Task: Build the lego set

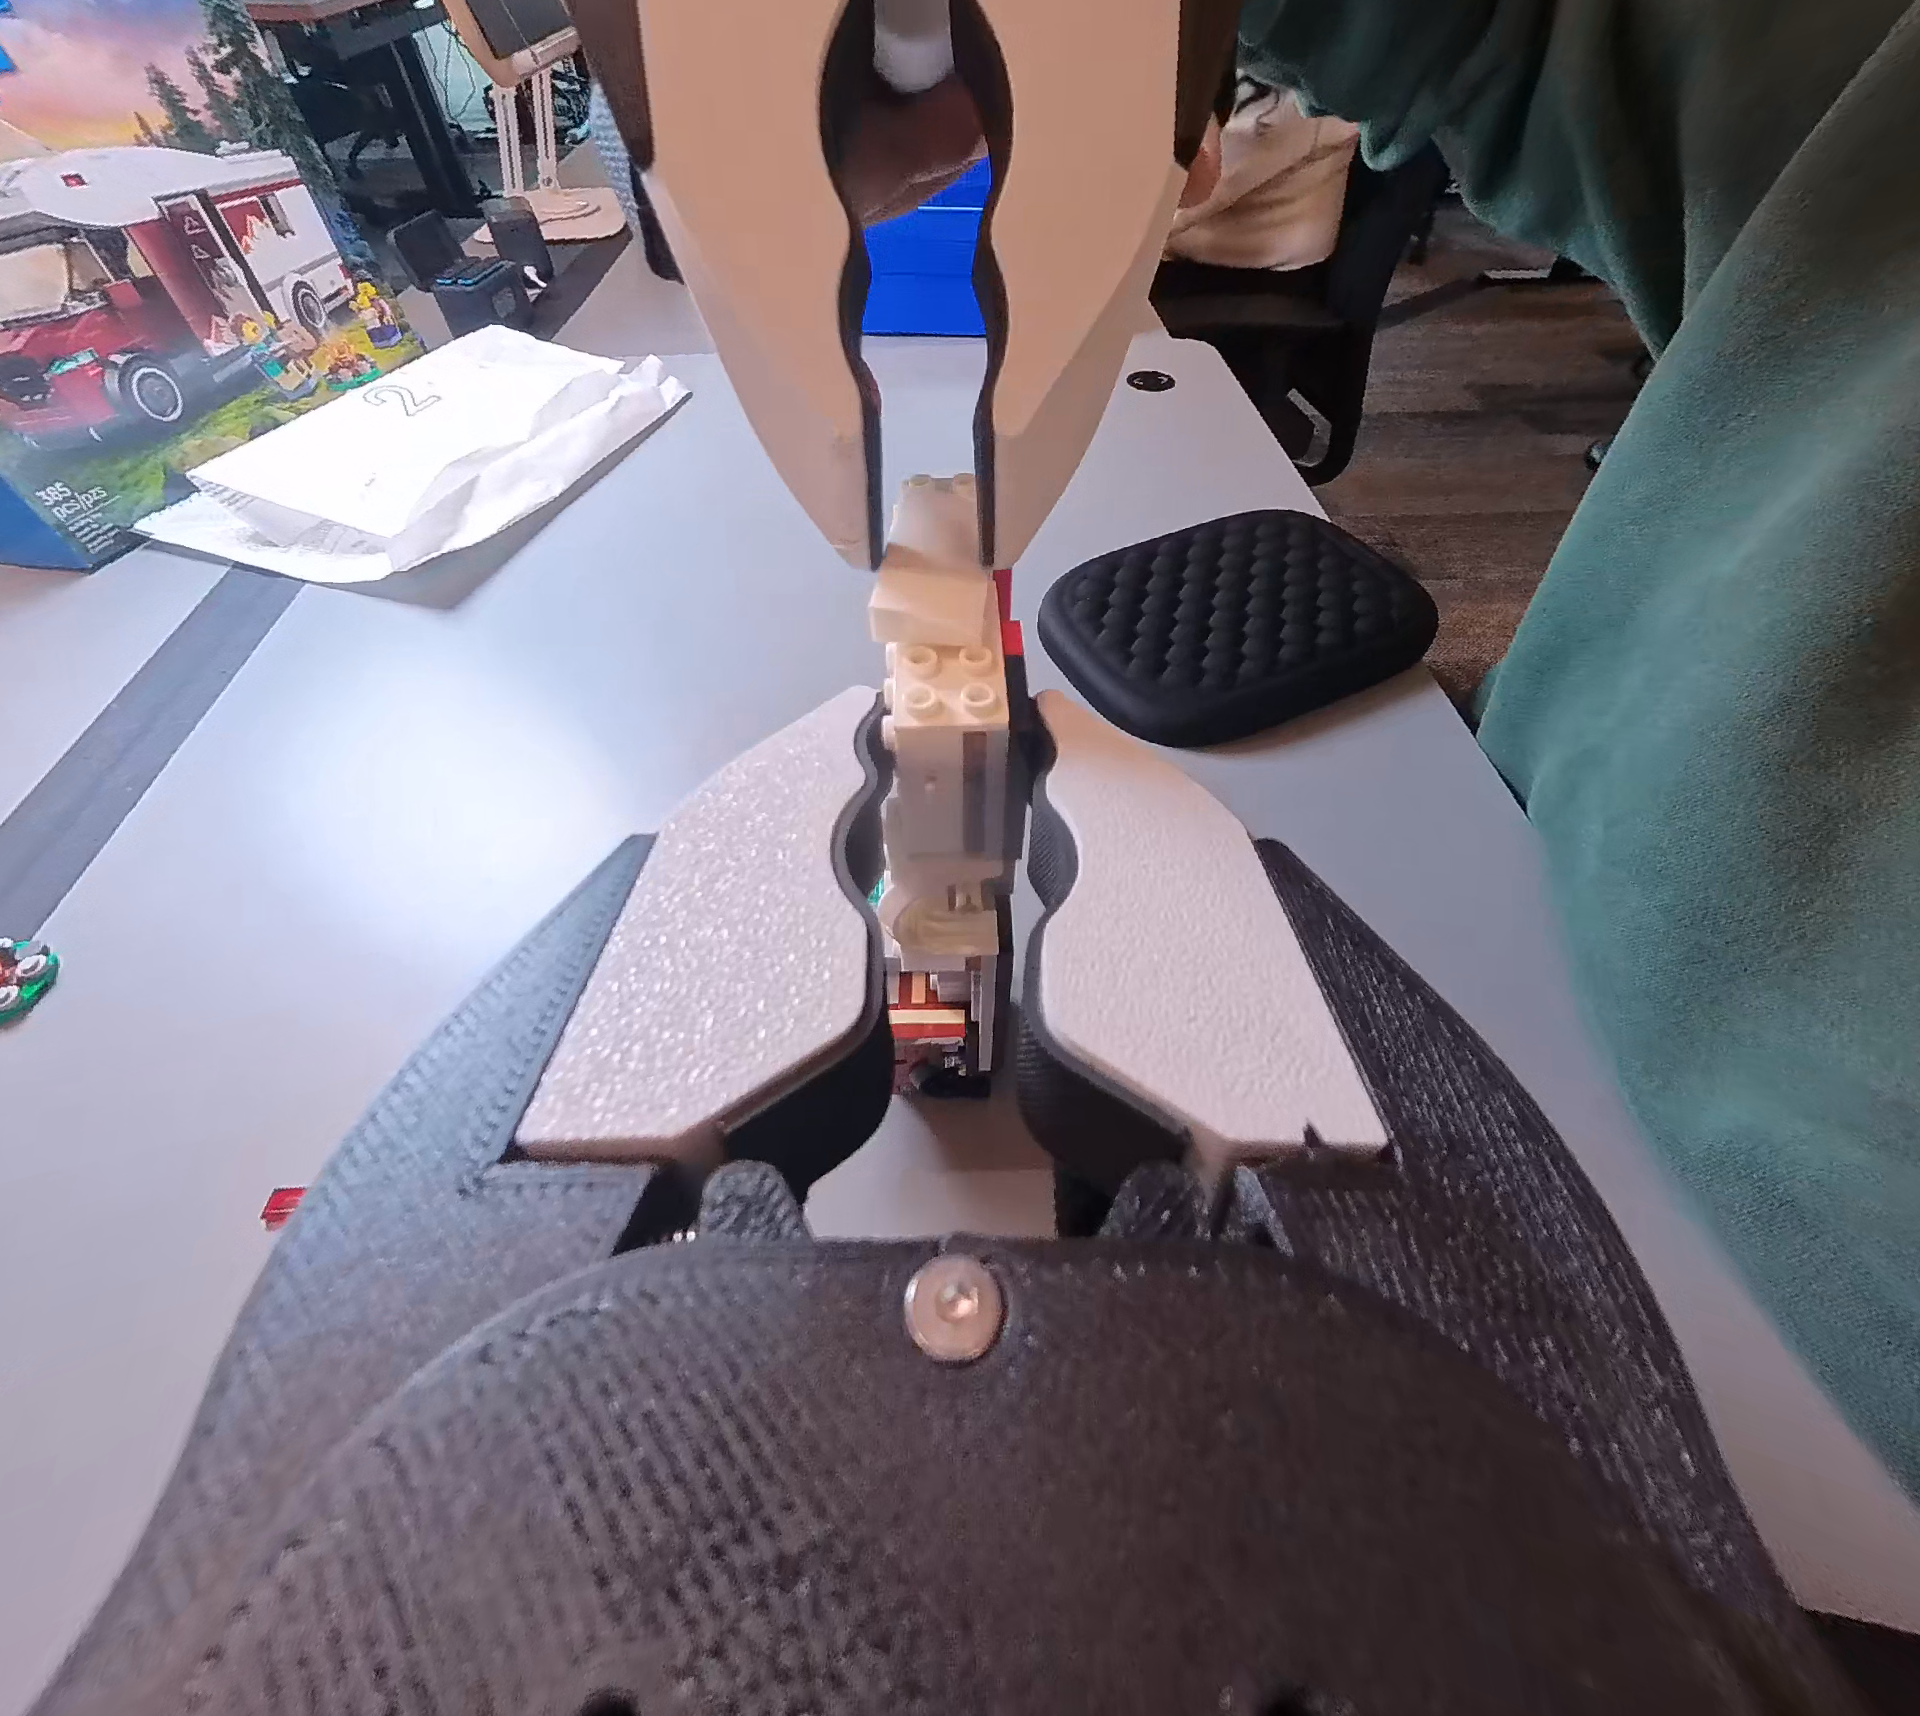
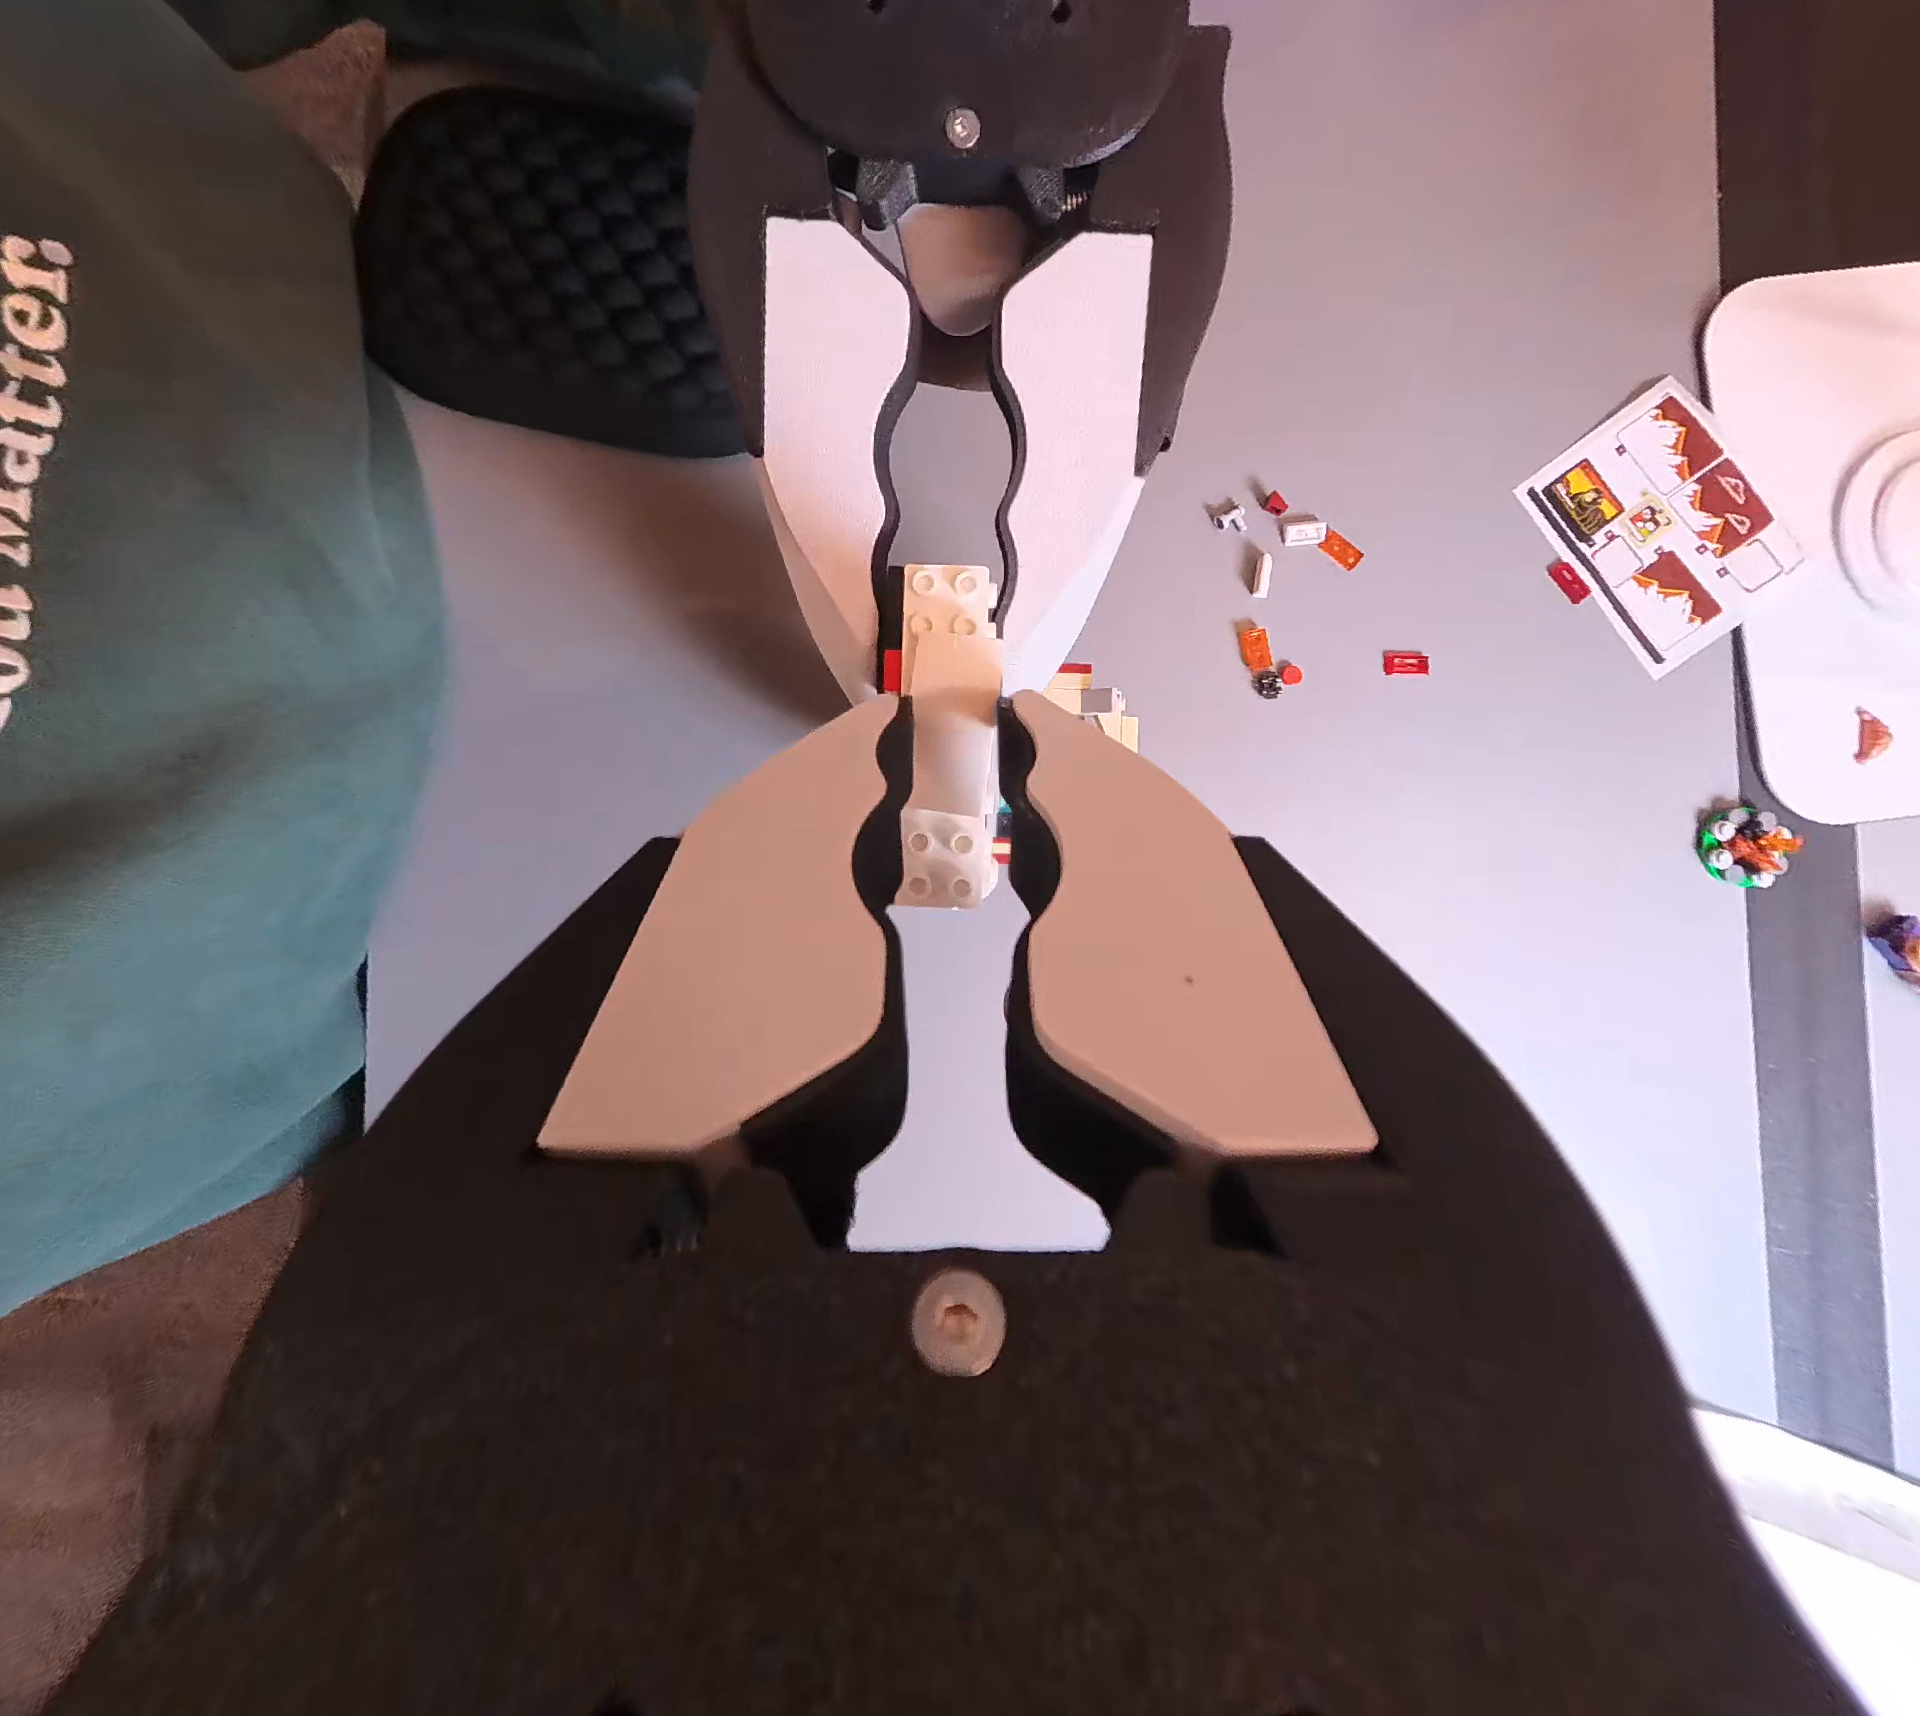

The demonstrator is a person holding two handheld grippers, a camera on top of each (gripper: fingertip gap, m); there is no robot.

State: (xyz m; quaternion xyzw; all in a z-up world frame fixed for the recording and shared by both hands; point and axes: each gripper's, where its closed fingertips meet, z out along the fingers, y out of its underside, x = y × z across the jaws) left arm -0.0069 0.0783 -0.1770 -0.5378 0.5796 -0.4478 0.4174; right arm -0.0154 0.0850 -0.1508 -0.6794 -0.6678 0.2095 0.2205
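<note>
Grey tabletop (image 1: 436, 835) fills both views, with one set box (image 1: 156, 243) and one white paper bag (image 1: 416, 451) seen left of the fingers, and one black dimpled pad (image 1: 1236, 627) to their right. One white and red lego assembly (image 1: 951, 793) is clamped between the left gripper (image 1: 951, 716) fingers, held above the table. One white brick (image 1: 930, 544) is pinched by the right gripper (image 2: 951, 710) from above and is being seated, slightly tilted, on the assembly's far end. Squaring and a firm press are judged to be needed next. One sticker sheet (image 2: 1662, 523) and roughly ten loose small pieces (image 2: 1299, 586) are counted right of the right fingers.
</note>
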